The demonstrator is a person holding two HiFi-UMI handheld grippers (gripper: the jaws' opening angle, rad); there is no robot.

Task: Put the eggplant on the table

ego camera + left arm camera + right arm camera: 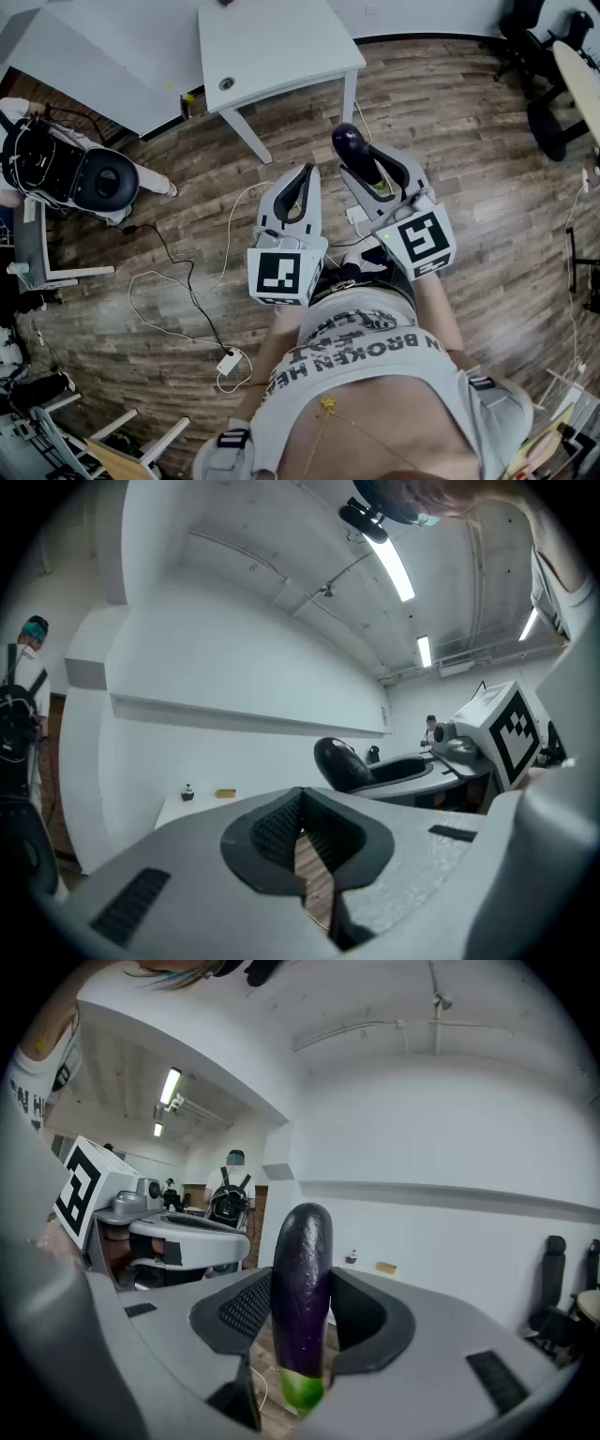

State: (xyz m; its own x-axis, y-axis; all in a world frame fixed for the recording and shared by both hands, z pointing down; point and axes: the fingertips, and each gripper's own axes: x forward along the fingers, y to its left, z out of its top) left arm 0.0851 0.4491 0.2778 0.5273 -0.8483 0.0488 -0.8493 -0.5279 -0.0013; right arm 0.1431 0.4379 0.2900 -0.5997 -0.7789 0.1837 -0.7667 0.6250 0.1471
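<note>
Wood floor [487, 122] underfoot, white table [281, 47] well ahead. Mid-carry: right gripper [302, 1321] clamped on eggplant [348, 142], upright, green stem end down, not yet over table. Left gripper [300, 834] closed, empty. Next, prob.: bring fwd over tabletop, lower, then release.

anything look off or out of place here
Nothing is damaged or spilled. The eggplant stands upright in the right gripper, green stem end down, not yet on the table. Loose cables trail across the floor.
</note>
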